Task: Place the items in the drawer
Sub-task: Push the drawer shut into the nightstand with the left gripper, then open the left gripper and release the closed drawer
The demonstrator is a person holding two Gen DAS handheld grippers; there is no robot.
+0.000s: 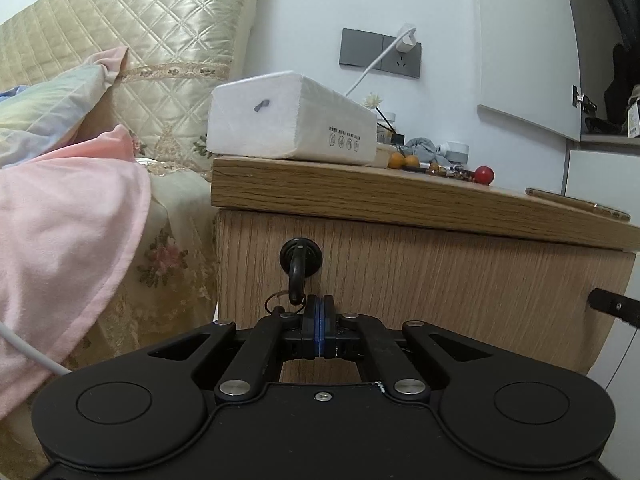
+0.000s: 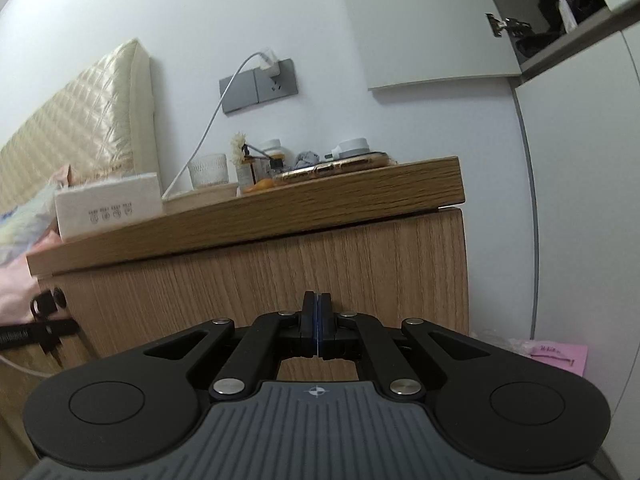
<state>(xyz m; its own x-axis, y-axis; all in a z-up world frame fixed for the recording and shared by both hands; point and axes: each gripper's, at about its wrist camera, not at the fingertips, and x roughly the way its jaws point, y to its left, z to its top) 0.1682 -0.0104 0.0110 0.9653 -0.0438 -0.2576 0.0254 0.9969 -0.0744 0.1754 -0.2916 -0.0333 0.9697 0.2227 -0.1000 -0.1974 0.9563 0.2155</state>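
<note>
Low down, both grippers point almost level at the wooden front of the bedside cabinet, each tipped only slightly downward. The left gripper (image 1: 318, 326) has its jaws pressed together with nothing between them, its tips just short of the drawer front (image 1: 420, 292) and right beside a black key (image 1: 297, 280) that hangs from a round lock (image 1: 301, 256) at about eleven o'clock from the fingertips; whether the tips touch the key ring I cannot tell. The right gripper (image 2: 316, 328) is likewise clenched on nothing, facing the same drawer front (image 2: 320, 264) further toward the cabinet's right-hand end, and whether its tips touch the wood is unclear. From the right wrist view the left gripper's dark finger shows only as a cut-off bar at nine o'clock, beside the lock. The drawer itself looks closed, tucked under the thick overhanging top (image 1: 400, 196). On that top sit the items: a white tissue pack (image 1: 288, 120) at twelve o'clock from the left gripper, a gold phone (image 2: 336, 168) near the front edge, a red bead (image 1: 484, 174) and a clutter of small bottles (image 2: 256, 168), too small and blurred to name. A white charger cable (image 2: 216, 120) runs up to the wall socket (image 2: 260, 84). Pink bedding (image 1: 68, 232) fills the nine o'clock side of the left view. No hand or sleeve is in view.
</note>
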